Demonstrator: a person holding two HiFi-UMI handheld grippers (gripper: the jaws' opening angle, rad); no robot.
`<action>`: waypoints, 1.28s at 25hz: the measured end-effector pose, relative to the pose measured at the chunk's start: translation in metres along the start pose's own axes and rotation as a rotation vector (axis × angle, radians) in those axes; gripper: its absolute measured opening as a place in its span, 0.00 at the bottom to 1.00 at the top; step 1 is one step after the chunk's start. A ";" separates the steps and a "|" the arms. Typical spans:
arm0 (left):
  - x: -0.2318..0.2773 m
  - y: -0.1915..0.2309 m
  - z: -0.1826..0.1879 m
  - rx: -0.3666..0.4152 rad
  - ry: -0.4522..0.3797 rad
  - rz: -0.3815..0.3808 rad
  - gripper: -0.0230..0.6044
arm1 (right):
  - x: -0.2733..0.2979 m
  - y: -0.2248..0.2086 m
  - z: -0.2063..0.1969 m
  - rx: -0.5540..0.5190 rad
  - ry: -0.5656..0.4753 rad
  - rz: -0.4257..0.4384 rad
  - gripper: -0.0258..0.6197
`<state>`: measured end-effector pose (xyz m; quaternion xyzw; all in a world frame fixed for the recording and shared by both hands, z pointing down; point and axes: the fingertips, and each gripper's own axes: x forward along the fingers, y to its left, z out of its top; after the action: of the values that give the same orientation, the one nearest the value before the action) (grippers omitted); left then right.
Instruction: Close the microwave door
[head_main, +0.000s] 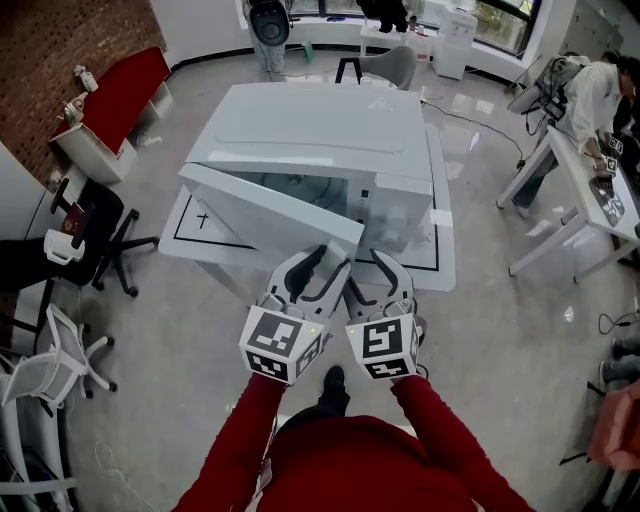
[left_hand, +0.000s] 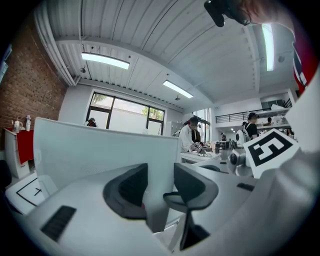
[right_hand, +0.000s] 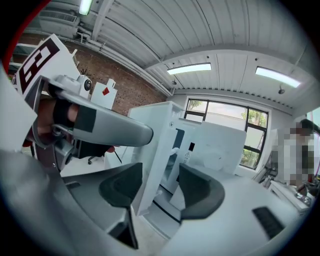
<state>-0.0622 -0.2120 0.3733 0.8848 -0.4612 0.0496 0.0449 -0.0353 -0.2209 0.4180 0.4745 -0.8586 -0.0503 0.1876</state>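
Left hand-held gripper (left_hand: 160, 182): jaws pressed onto the free edge of the flat white microwave door (head_main: 270, 215), one dark pad on each face; right hand-held gripper (right_hand: 161, 187), just beside the left one: jaws spread, pinching nothing, the same door edge standing in line with its gap and clear of its right-hand pad; door swung open, slanting away to the left of both grippers; beyond the door, the white box-shaped microwave (head_main: 320, 130), cavity exposed; beneath it, the white surface (head_main: 195, 235) marked with a black rectangular outline; around this, the glossy grey floor (head_main: 500, 340).
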 end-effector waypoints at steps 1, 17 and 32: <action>0.001 0.000 0.000 0.000 0.001 -0.003 0.31 | 0.000 -0.002 -0.001 0.001 0.002 -0.006 0.42; 0.022 0.010 0.007 0.002 -0.001 -0.018 0.31 | 0.016 -0.028 -0.004 -0.019 0.040 -0.071 0.42; 0.037 0.017 0.010 -0.014 -0.004 -0.029 0.31 | 0.020 -0.044 0.010 -0.124 0.030 -0.170 0.42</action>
<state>-0.0544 -0.2526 0.3690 0.8911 -0.4489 0.0438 0.0506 -0.0132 -0.2626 0.4027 0.5337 -0.8076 -0.1120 0.2246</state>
